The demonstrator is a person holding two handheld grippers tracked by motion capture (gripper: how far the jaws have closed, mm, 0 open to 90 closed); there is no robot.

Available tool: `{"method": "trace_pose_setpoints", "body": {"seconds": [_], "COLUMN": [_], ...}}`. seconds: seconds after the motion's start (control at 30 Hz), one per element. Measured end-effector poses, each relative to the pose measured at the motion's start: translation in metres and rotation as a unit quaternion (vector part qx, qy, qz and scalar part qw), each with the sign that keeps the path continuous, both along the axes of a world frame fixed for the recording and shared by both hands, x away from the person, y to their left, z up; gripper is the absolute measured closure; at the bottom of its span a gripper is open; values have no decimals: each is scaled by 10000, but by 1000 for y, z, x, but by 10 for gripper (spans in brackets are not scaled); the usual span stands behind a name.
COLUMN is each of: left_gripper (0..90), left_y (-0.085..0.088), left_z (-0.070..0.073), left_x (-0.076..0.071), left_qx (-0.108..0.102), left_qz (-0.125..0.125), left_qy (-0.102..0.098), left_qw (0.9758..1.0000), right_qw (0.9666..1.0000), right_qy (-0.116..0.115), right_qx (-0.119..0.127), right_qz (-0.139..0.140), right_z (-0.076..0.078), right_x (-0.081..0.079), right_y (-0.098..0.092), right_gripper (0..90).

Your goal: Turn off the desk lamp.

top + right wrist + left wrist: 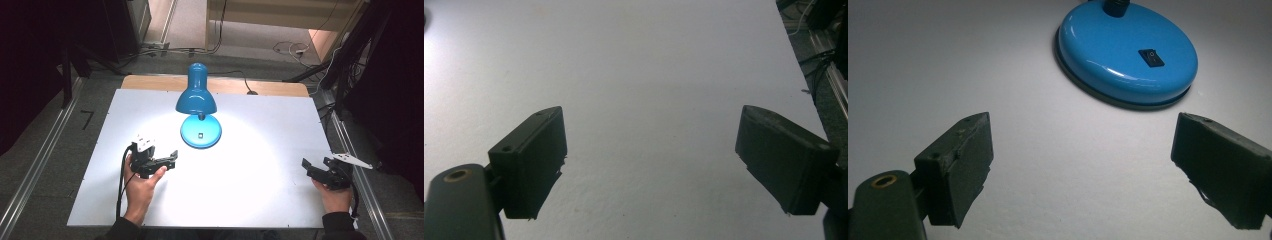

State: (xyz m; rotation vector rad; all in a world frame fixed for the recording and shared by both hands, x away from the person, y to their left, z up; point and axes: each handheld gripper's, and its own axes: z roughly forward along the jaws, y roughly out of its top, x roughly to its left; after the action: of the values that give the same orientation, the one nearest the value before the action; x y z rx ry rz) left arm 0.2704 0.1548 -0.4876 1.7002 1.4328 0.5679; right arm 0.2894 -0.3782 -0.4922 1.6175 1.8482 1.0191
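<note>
High view: glossy blue desk lamp (pixel 199 107) stands lit on the white tabletop (pixel 260 195), round base toward the person, shade and neck leaning away toward the far edge. Left gripper (pixel 170 159) sits near the base, just down and to the left of it, jaws aimed up-right at it. Right gripper (pixel 306 165) is well apart from the lamp, out by the table's right edge, jaws pointing left across bare tabletop. Left hand is clearly the nearer one.

Left gripper view: left gripper (pixel 1083 165) has jaws spread wide, nothing between them. The lamp's round blue base (pixel 1125 55) lies ahead and slightly right of the gap, not touching either jaw. Small black rocker switch (pixel 1151 57) sits on top of the base, on the near-right part. Judgement: if the switch is the goal, the reach is forward and a little right, coming down from above.

Right gripper view: right gripper (pixel 649 165) also has jaws wide apart, empty, over plain white surface. A dark metal rail (pixel 831 75) with cables runs past the table edge at the right. No part of the lamp lies between or ahead of these jaws.
</note>
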Motion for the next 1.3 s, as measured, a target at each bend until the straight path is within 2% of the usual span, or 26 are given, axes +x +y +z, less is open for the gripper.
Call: {"method": "trace_pose_setpoints", "body": {"seconds": [0.53, 1.3], "left_gripper": [104, 129], "left_y": [-16, -37], "left_z": [4, 4], "left_x": [8, 22], "left_qx": [31, 49], "left_qz": [-151, -238], "left_qy": [-35, -72], "left_qw": [9999, 9997], "right_qw": [10000, 10000], "right_qy": [-8, 4], "right_qx": [-2, 18], "right_qz": [0, -9], "right_z": [0, 0], "right_x": [0, 0], "right_y": [0, -1], "right_gripper": [118, 117]}}
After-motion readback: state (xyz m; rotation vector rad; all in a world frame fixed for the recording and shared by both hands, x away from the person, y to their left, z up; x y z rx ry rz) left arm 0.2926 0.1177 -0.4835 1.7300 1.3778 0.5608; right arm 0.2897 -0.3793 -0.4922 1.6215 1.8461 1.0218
